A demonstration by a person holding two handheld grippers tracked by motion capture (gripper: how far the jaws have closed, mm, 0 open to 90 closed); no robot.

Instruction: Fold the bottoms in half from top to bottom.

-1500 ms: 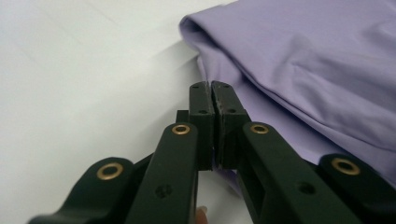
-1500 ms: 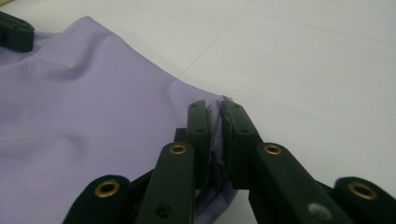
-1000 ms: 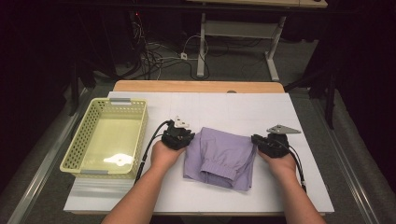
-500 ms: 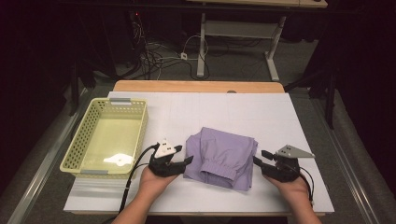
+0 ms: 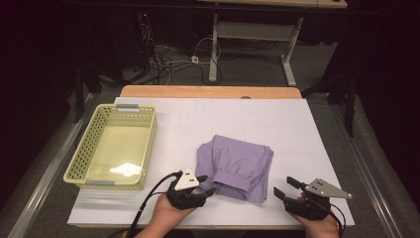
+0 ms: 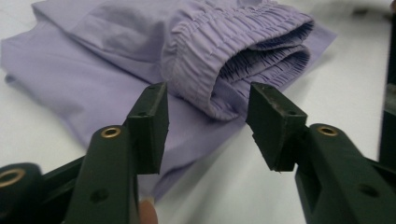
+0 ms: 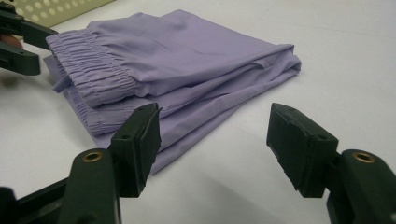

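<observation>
Folded purple shorts (image 5: 236, 167) lie at centre of the white desk (image 5: 218, 119) in the high view, long axis tilted from upper left to lower right, elastic waistband at the lower edge facing the person. Left gripper (image 5: 204, 184), lower centre, just beside the waistband's left corner; jaws have just been closing, still apart, nothing between. Right gripper (image 5: 286, 187), lower right, near the shorts' lower right corner; jaws have just been opening, empty. Yellow basket (image 5: 79, 163) at left, well apart. Bare desk above and right of the shorts.
</observation>
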